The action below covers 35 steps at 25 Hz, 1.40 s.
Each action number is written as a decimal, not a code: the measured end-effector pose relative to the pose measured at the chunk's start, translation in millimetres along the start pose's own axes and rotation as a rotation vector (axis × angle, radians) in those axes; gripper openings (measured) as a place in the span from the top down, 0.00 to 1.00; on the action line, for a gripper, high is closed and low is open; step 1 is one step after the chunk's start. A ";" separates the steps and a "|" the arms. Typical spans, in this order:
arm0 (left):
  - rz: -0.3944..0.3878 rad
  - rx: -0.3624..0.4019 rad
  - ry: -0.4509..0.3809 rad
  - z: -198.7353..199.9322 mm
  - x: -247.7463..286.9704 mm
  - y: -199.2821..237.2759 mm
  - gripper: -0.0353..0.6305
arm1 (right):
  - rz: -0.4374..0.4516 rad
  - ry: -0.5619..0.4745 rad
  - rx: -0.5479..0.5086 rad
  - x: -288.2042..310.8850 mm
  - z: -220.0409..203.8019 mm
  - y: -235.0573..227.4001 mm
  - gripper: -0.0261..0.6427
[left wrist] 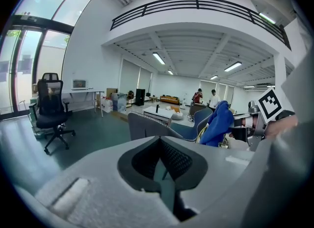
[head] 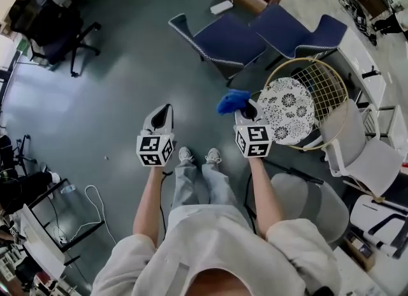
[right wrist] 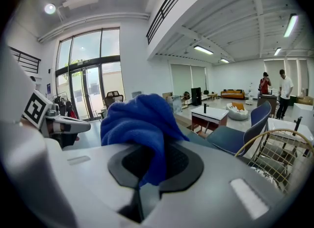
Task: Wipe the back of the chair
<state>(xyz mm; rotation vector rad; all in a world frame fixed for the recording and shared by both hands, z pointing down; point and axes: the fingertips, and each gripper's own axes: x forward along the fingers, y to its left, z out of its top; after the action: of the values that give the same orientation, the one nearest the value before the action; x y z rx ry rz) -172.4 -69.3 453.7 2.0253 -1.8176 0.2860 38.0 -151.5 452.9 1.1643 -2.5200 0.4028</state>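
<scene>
head view: two forearms in pale sleeves are seen reaching forward over a grey-green floor [head: 115,97], each hand carrying a gripper with a marker cube. the left gripper [head: 164,108] is held level, apart from everything; in the left gripper view [left wrist: 161,170] its jaws are pressed together with nothing between them. the right gripper [head: 248,106] is held beside it, and a bunched blue cloth [head: 233,101] is clamped at its tip. in the right gripper view [right wrist: 141,175] the jaws are closed on the lower fold of the blue cloth [right wrist: 140,119], the rest of which is heaped up above the pads. from the left gripper view the same cloth [left wrist: 219,124] is seen hanging off the other tool.

below the grippers a pair of pale shoes [head: 186,155] is planted on the floor. just right of the right gripper a round wire chair [head: 325,81] with a gold rim is found, a black-and-white patterned cushion [head: 287,110] lying in it. white chairs [head: 373,161] are crowded at the right edge.

ahead of the grippers, well apart from both, a blue chair [head: 231,41] is placed, with a second one just beside it; its back is turned toward the left gripper view [left wrist: 147,129], and it is untouched. farther left a black office chair [head: 54,30] is parked near tall windows [left wrist: 29,60].
</scene>
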 end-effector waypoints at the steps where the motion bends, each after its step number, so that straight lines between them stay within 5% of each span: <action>1: -0.001 -0.006 0.002 -3.3 5.7 2.6 0.94 | -0.003 0.006 0.000 4.8 -4.0 -1.3 0.90; 19: -0.070 -0.048 0.023 -84.5 88.2 51.9 0.94 | -0.107 0.013 0.012 83.1 -66.7 -9.2 0.90; 35: -0.099 -0.039 0.023 -137.1 120.4 62.5 0.94 | -0.081 0.007 -0.044 144.7 -102.9 -0.1 0.90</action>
<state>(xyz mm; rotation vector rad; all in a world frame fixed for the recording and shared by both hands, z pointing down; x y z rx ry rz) -202.4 -124.1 636.1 2.0689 -1.6902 0.2427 -31.4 -209.8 605.6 1.2409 -2.4531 0.3281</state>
